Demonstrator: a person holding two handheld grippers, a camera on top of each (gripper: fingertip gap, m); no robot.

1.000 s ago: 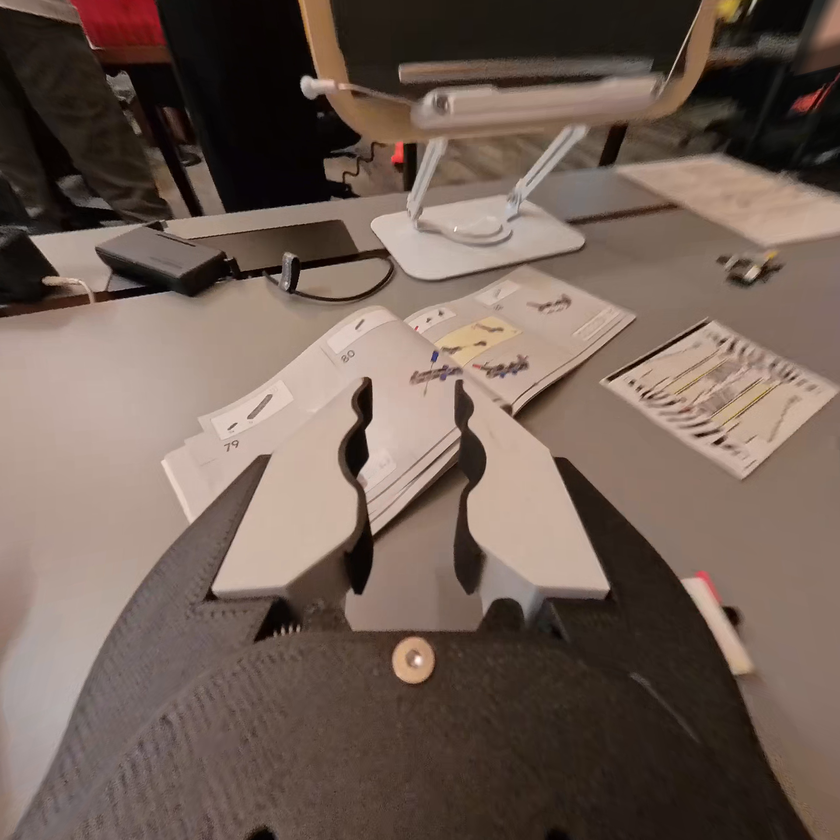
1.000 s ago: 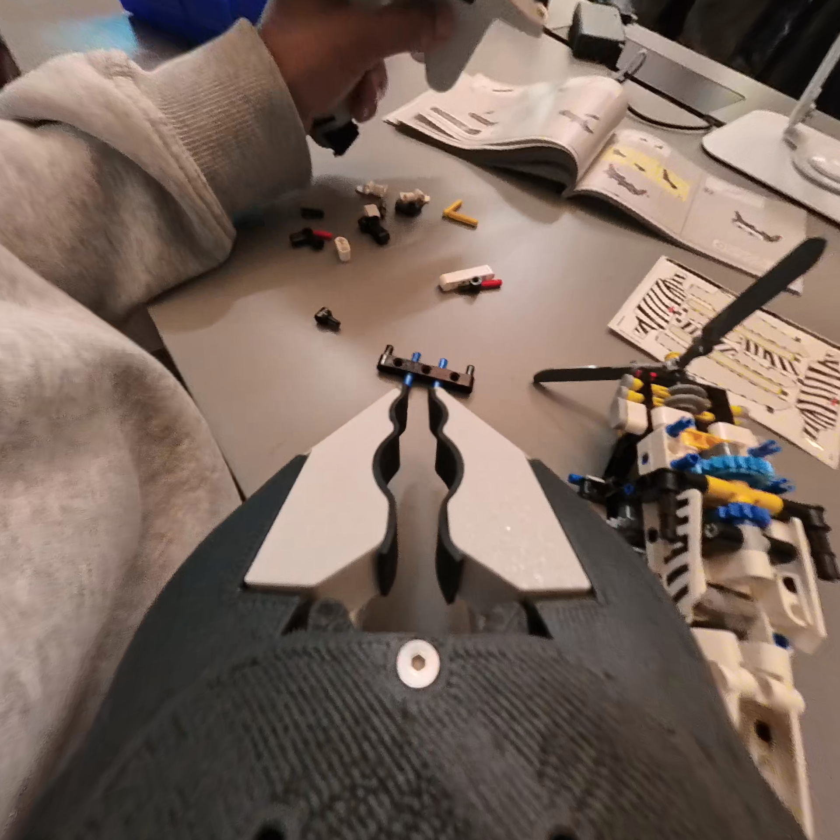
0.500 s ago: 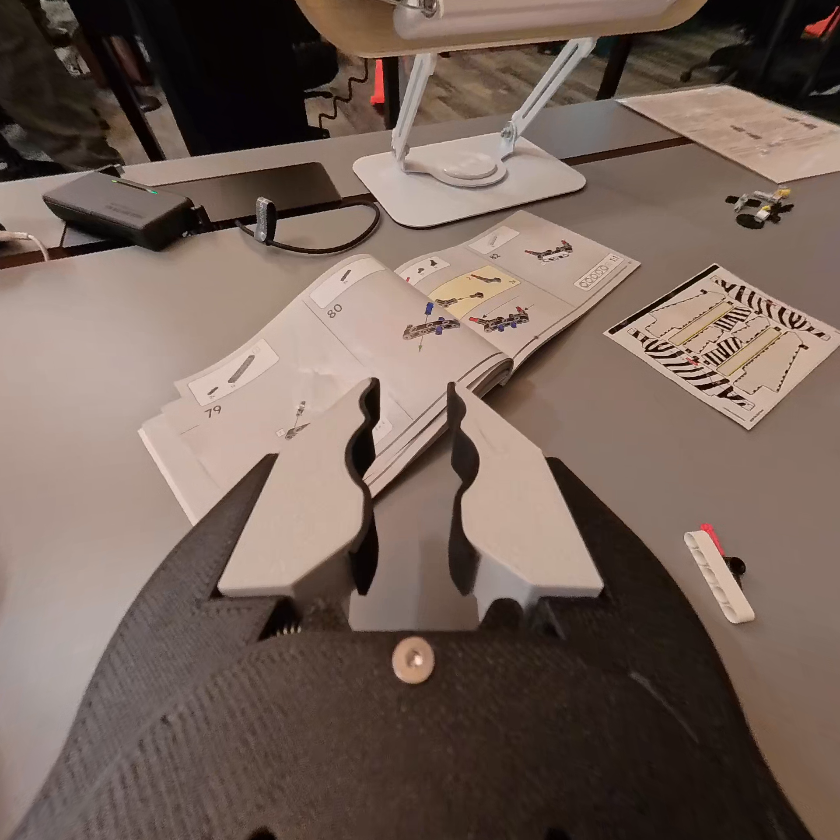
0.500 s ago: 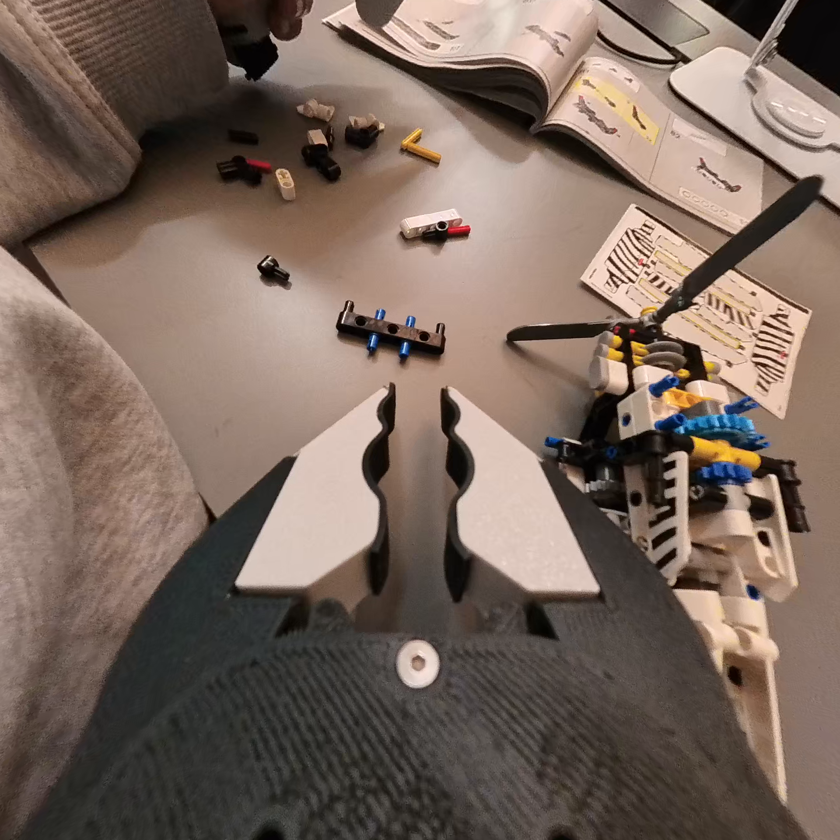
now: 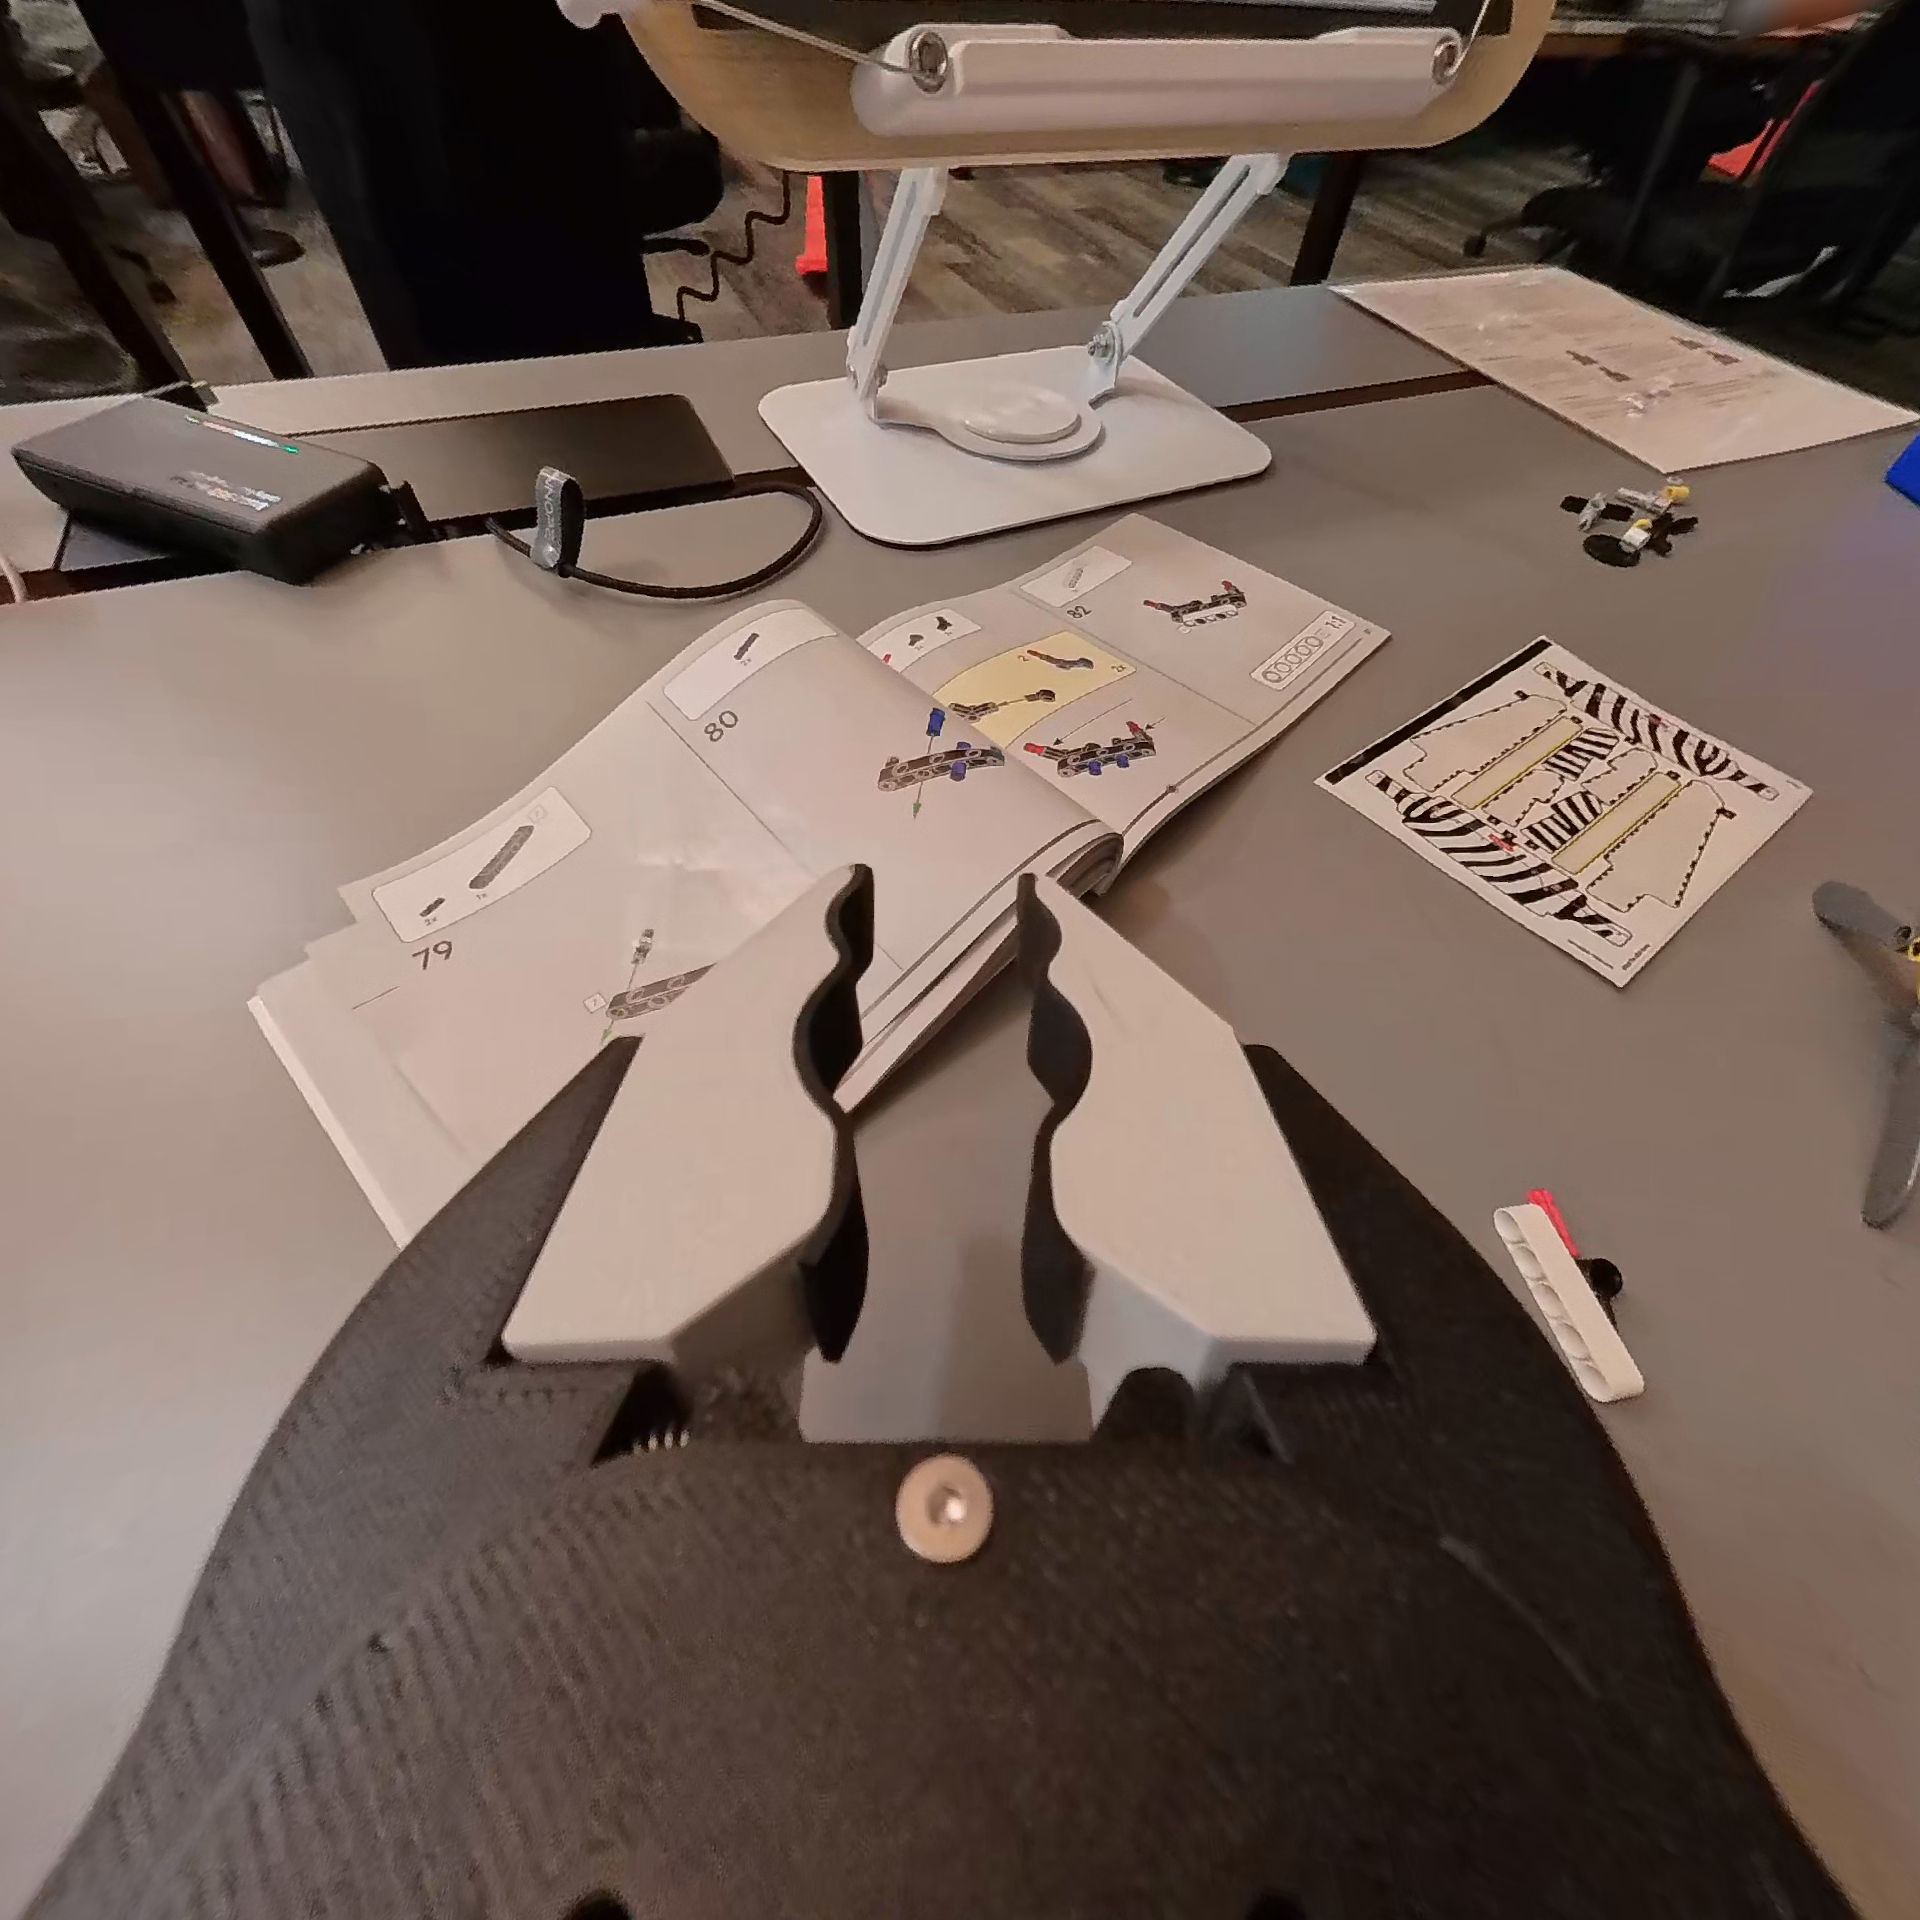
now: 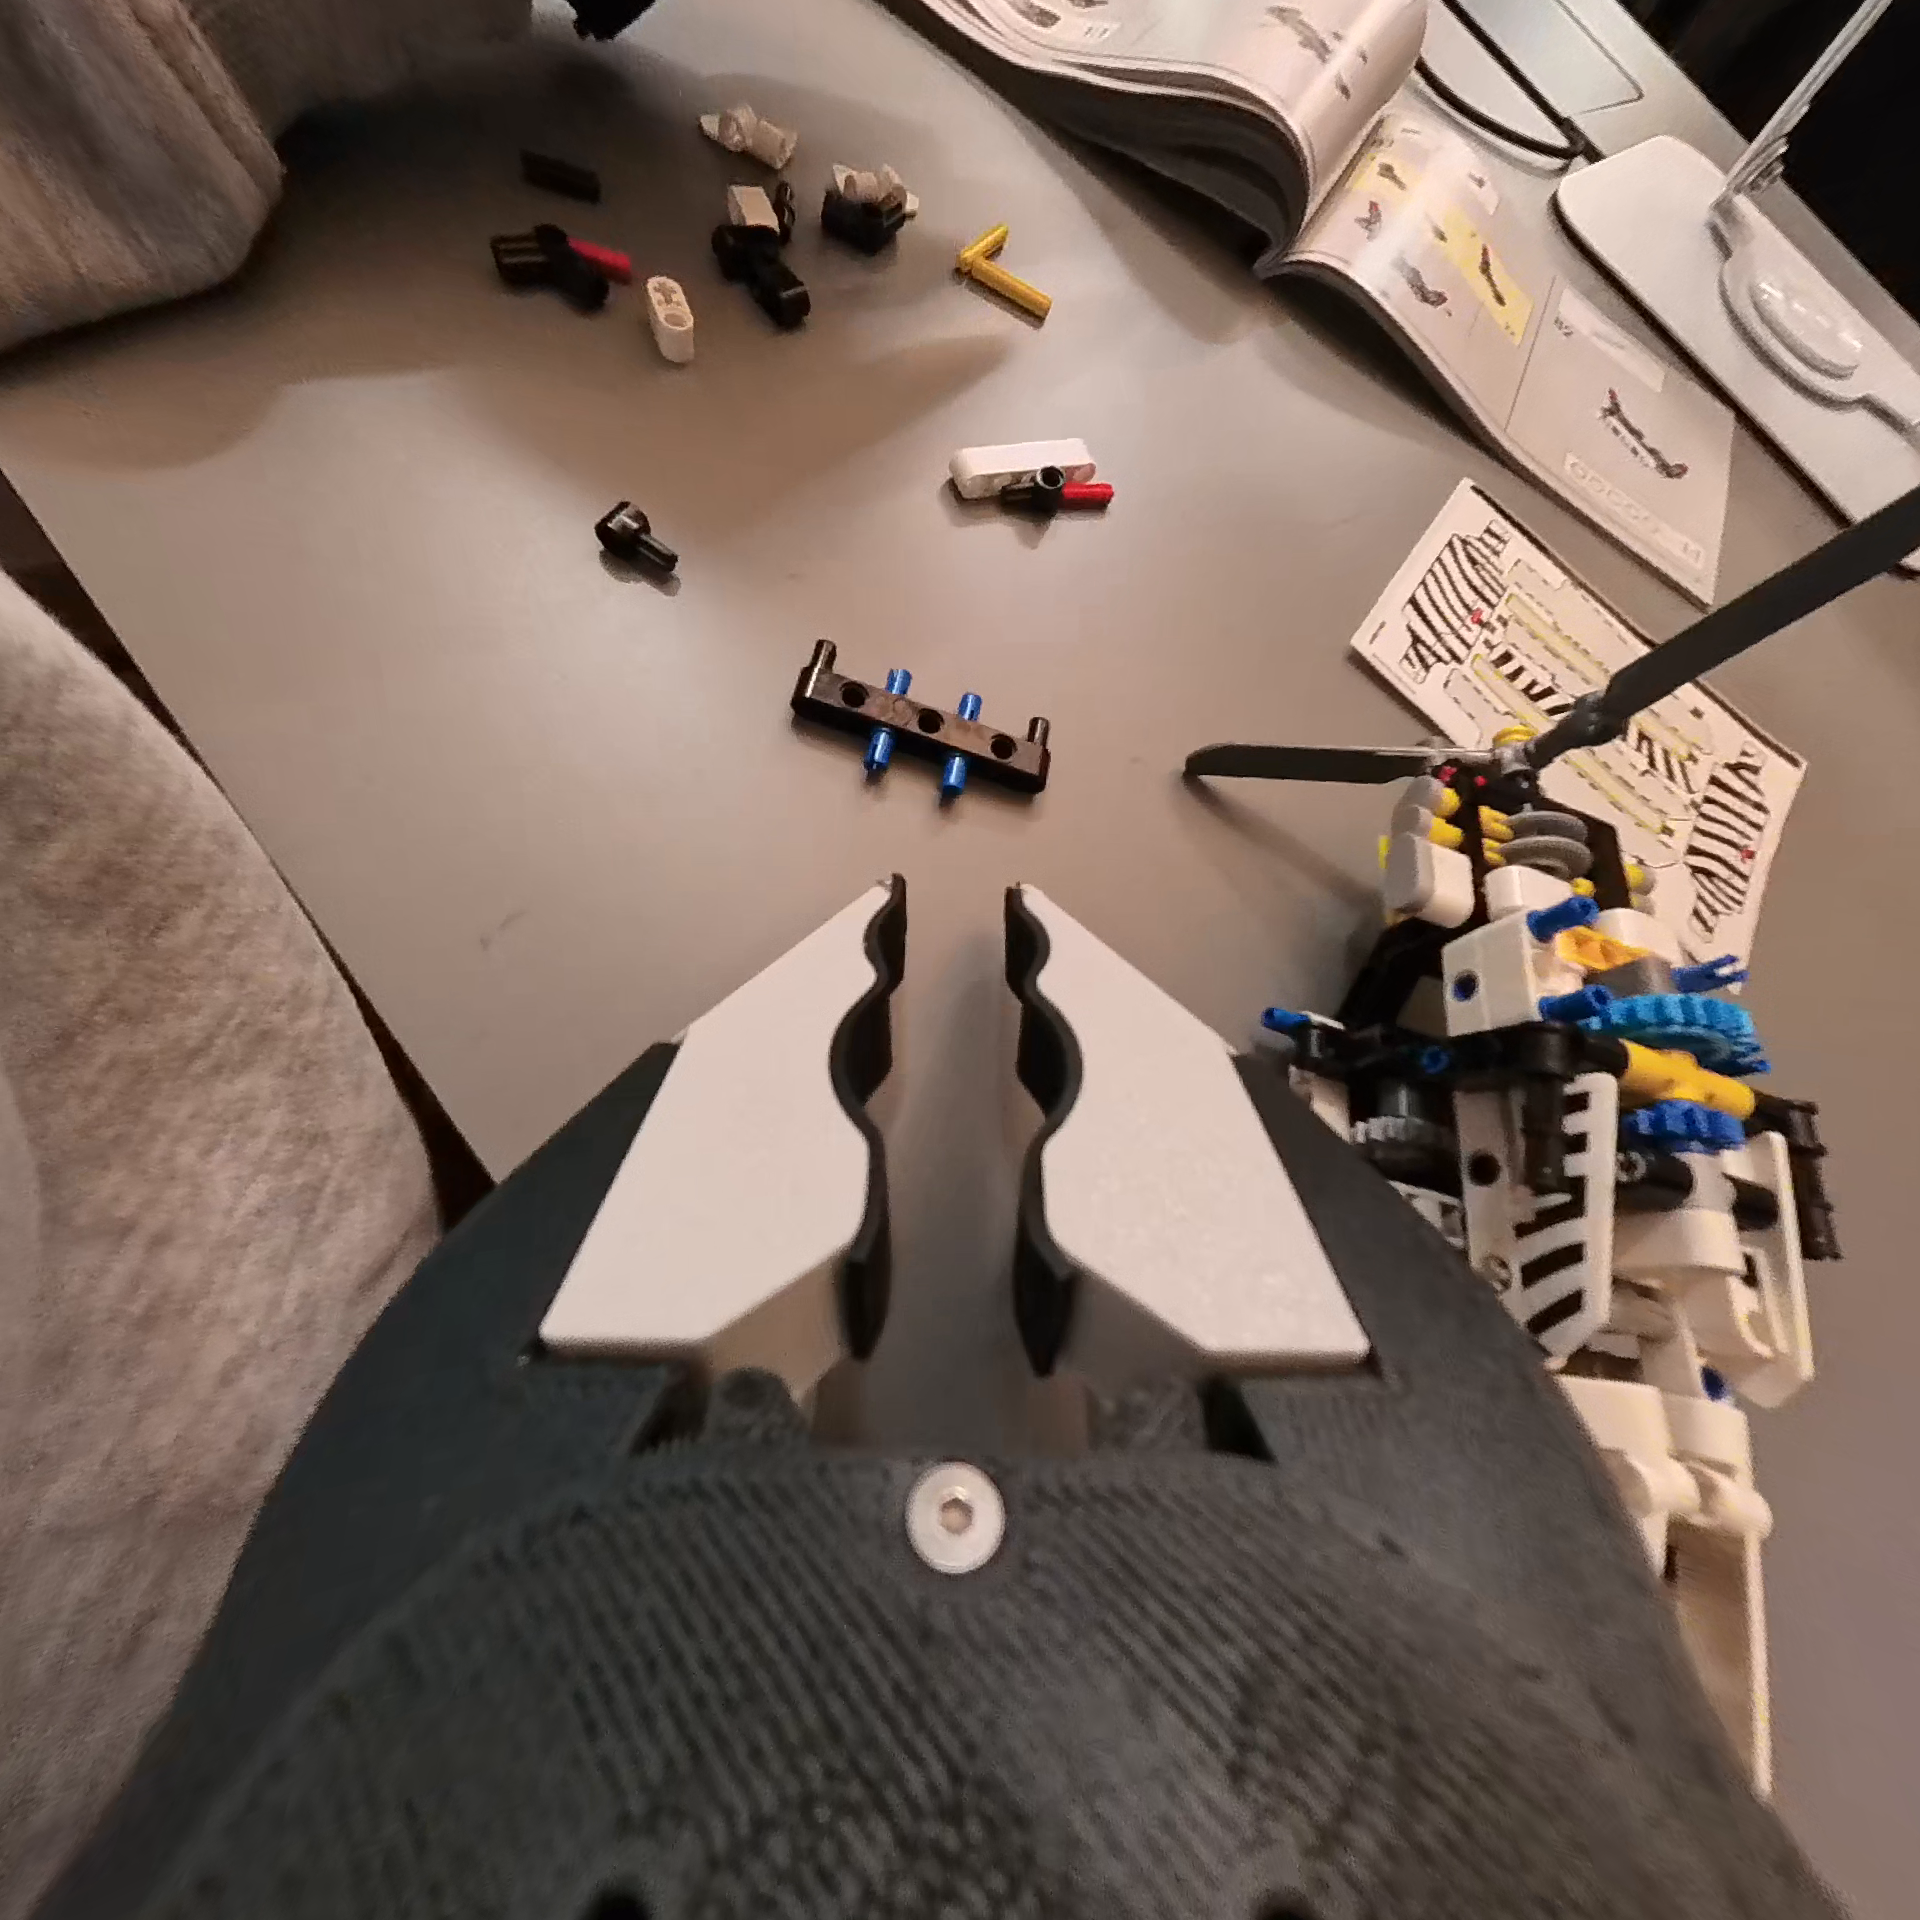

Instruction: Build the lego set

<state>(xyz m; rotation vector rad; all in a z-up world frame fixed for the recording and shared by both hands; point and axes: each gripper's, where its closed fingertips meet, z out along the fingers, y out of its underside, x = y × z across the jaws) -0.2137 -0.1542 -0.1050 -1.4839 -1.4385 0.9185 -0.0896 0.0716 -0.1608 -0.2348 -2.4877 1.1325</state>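
Note:
A black beam with two blue pins lies flat on the grey table just beyond my right gripper, which is open and empty above the table. The half-built white, black, blue and yellow helicopter model with dark rotor blades lies to its right. A white beam with a black and red pin lies farther off; it also shows in the left wrist view. My left gripper is open and empty over the near edge of the open instruction booklet.
Several small loose parts and a yellow angled piece lie at the far left. A zebra-striped sticker sheet lies right of the booklet. A white stand base, a black box with cable and a grey sleeve bound the area. About 25 cm separates my left fingertips from my right.
My right gripper has opened, let go of the black beam with blue pins and drawn back from it. My left gripper has lowered and steadied over the booklet.

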